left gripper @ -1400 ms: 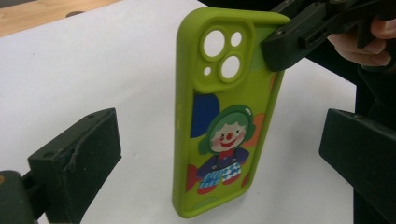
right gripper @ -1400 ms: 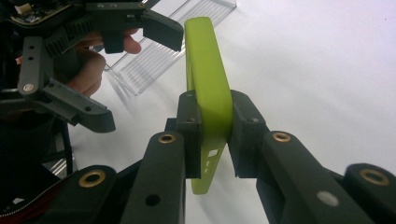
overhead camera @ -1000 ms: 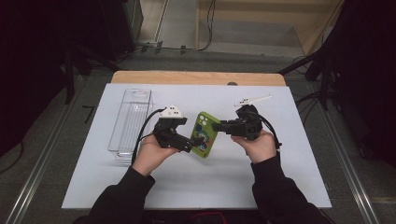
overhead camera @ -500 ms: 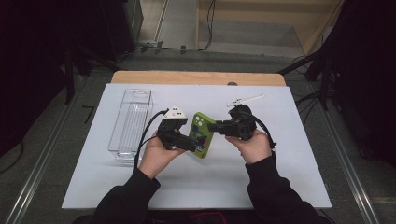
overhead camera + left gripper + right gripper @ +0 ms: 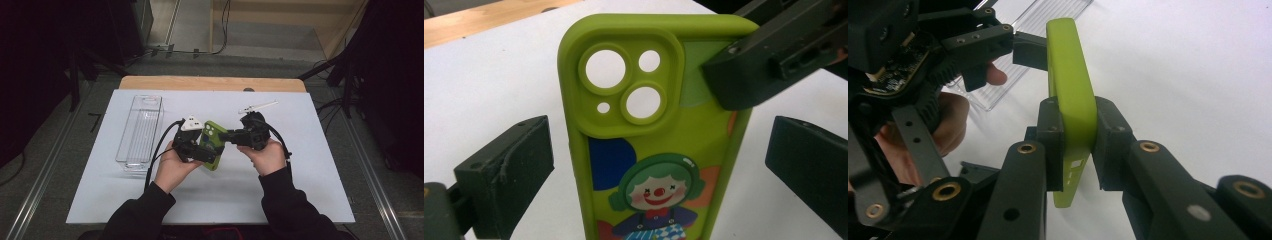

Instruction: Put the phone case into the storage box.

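Note:
A lime-green phone case (image 5: 212,141) with a clown picture on its back (image 5: 649,150) is held above the white table top between both hands. My right gripper (image 5: 1078,131) is shut on it, its pads pressing both faces of the case (image 5: 1070,65) near the camera-cutout end. In the high view that gripper (image 5: 224,137) reaches in from the right. My left gripper (image 5: 656,170) is open: its two jaws stand either side of the case's long edges with a gap at each. Seen from above, it (image 5: 207,151) is at the case's lower left.
A clear plastic box (image 5: 140,131) lies on the white sheet (image 5: 310,190) to the left of the hands. A small white tool (image 5: 257,106) lies at the back right. A wooden table edge (image 5: 210,83) runs along the far side.
The right gripper has swung from beside the case to point left at it and now grips its upper end. The left hand has shifted slightly.

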The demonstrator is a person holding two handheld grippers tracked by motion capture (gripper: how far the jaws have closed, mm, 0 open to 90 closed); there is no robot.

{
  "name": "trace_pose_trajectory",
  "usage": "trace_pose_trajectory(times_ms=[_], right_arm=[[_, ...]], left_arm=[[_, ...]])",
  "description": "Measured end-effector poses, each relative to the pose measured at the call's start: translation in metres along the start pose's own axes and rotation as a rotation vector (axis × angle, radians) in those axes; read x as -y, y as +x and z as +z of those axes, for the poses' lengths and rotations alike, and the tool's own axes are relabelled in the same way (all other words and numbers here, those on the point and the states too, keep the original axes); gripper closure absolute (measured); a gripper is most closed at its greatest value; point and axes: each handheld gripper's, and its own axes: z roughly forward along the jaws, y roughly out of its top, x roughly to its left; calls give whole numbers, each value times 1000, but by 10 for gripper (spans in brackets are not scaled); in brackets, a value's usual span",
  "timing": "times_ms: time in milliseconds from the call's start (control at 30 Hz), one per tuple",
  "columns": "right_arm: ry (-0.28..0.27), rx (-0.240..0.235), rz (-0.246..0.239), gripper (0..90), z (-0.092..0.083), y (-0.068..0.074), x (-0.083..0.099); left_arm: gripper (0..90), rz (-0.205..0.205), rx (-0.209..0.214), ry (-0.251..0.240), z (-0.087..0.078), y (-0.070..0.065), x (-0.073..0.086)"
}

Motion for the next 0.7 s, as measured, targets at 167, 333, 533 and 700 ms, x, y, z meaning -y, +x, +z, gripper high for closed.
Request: trace_pose_trajectory(times_ms=[167, 333, 533, 700], right_arm=[[1, -5, 3, 747, 1, 2, 0], [-5, -11, 7, 747, 2, 3, 0], [-2, -17, 13, 747, 4, 4, 0], [1, -24, 24, 747, 6, 4, 1]], left_arm=[[0, -4, -24, -1, 3, -1, 1], [0, -16, -31, 2, 6, -1, 2], [1, -30, -40, 6, 11, -2, 3], [68, -25, -64, 5, 12, -3, 4]])
